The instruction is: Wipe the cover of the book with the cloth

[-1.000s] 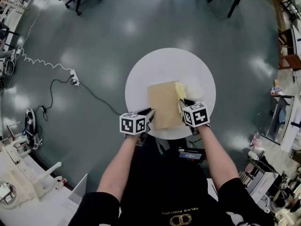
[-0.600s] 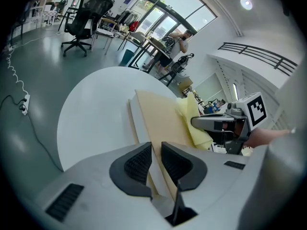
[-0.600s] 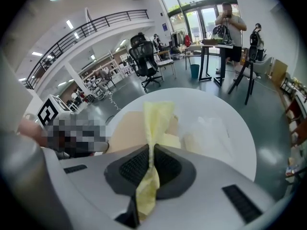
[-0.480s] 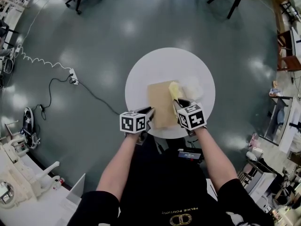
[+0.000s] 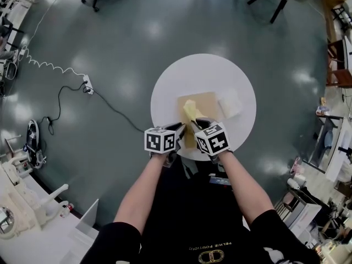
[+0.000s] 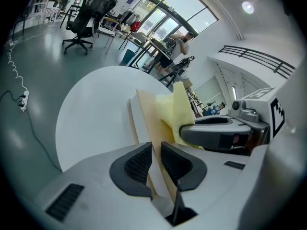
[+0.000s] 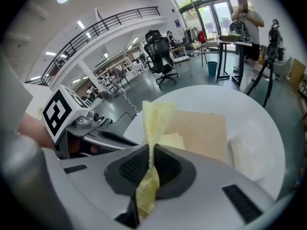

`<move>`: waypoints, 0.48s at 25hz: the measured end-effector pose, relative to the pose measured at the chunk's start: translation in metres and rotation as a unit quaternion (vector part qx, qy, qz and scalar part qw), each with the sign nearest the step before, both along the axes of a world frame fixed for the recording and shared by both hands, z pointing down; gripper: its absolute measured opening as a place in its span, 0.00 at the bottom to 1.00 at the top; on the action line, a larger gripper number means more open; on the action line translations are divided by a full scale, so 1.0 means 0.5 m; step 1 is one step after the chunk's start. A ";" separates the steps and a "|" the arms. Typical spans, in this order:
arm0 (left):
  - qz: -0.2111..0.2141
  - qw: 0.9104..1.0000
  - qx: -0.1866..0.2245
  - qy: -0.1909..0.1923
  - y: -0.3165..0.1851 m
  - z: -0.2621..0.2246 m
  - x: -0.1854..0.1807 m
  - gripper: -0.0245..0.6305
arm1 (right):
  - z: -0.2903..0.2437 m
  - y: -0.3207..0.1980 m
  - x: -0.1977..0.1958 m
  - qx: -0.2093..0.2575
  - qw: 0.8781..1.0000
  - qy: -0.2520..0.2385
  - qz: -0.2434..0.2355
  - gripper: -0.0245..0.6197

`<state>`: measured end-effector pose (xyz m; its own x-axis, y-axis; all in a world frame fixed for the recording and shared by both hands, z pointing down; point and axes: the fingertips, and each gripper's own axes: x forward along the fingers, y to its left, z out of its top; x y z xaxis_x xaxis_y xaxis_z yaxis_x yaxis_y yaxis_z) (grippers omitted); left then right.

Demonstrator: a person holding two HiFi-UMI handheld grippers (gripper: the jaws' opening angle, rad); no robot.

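Book (image 5: 209,106), tan and closed, lies flat on the round white desk (image 5: 170,87), toward the edge nearest the person. Its cover faces up, so the whole surface is open to wiping.

On the cover rests the yellow cloth (image 5: 190,110). It touches the left half of the book and rises in a loose bunched fold. The right claw (image 5: 197,126) grasps this cloth: in the right gripper view the jaws are clenched on a pinched strip of it, with the loose end hanging down behind them. Holding it by a narrow strip leaves the free part to drag over the cover.

The left claw (image 5: 179,128) sits just beside the right one, at the near left corner of the book. In the left gripper view its jaws are closed on the book's thin edge, which passes between the ribbed pads. This grip looks meant to pin the book so it does not slide while the cloth moves across it.

I judge the wipe to be under way, with the cloth on the left part of the cover and the right part bare.

Just beside the book's right edge lies a white pad (image 5: 230,103), perhaps a folded tissue, touched by neither claw. Beyond the desk is grey floor (image 5: 110,48).
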<state>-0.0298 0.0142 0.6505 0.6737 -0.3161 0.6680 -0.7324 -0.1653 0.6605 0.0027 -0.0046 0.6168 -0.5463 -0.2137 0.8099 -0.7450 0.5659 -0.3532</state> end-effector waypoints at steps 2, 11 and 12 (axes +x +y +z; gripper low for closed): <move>0.000 1.000 0.000 0.002 -0.002 0.000 0.002 0.14 | 0.009 0.008 -0.012 -0.006 1.000 0.000 -0.006 0.16; 0.000 1.000 -0.001 0.009 -0.004 0.000 0.000 0.14 | 0.038 0.023 -0.029 -0.025 1.000 0.005 -0.008 0.16; 0.001 1.000 -0.001 0.009 -0.004 0.001 -0.001 0.14 | 0.040 0.023 -0.029 -0.027 1.000 0.005 -0.007 0.16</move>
<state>-0.0303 0.0123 0.6508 0.6854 -0.3133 0.6573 -0.7208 -0.1643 0.6734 -0.0118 0.0068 0.6365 -0.5406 -0.1625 0.8254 -0.7412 0.5561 -0.3760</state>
